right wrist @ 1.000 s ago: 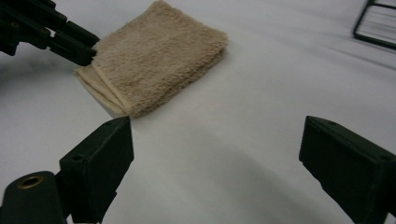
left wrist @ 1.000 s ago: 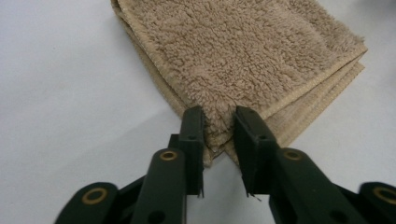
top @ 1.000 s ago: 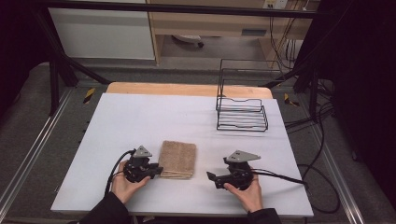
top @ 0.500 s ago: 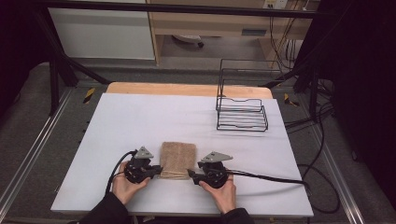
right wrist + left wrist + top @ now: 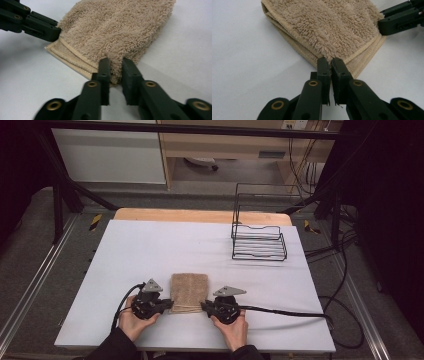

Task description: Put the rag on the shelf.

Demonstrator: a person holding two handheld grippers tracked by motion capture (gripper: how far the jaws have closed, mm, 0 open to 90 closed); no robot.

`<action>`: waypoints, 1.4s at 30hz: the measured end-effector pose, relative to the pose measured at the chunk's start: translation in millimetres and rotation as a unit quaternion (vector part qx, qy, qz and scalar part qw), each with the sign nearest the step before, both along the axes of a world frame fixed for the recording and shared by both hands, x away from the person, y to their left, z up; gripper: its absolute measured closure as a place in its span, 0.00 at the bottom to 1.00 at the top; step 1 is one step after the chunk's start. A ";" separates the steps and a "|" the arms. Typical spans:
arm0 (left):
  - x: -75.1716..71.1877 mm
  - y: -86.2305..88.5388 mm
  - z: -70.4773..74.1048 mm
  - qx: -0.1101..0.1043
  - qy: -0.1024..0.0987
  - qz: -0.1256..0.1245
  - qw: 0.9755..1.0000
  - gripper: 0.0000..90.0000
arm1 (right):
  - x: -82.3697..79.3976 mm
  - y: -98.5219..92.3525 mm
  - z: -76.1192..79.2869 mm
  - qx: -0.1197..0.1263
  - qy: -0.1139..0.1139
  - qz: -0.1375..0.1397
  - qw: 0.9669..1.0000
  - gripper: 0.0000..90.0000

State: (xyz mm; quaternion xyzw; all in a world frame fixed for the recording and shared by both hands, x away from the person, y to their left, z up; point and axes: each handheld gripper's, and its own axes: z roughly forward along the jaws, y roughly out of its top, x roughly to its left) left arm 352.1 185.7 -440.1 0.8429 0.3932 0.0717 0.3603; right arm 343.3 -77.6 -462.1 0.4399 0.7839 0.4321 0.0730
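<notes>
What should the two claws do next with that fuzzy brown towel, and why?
Probably lift both corners together, gently. The left claw is pinched shut on one near corner of the folded beige towel, and the right claw has just closed on the other near corner. The towel lies flat on the white table, so raising it evenly looks like the natural next step.

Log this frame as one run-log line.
scene: folded beige towel on white table | left tool: shut on near-left corner | right tool: just closed on near-right corner | wire rack: far right, untouched
</notes>
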 end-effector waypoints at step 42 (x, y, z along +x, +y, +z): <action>69.8 -8.8 8.9 0.003 -0.004 -0.039 0.999 0.96 | 13.4 -31.3 25.7 -0.049 -0.014 0.007 0.999 0.98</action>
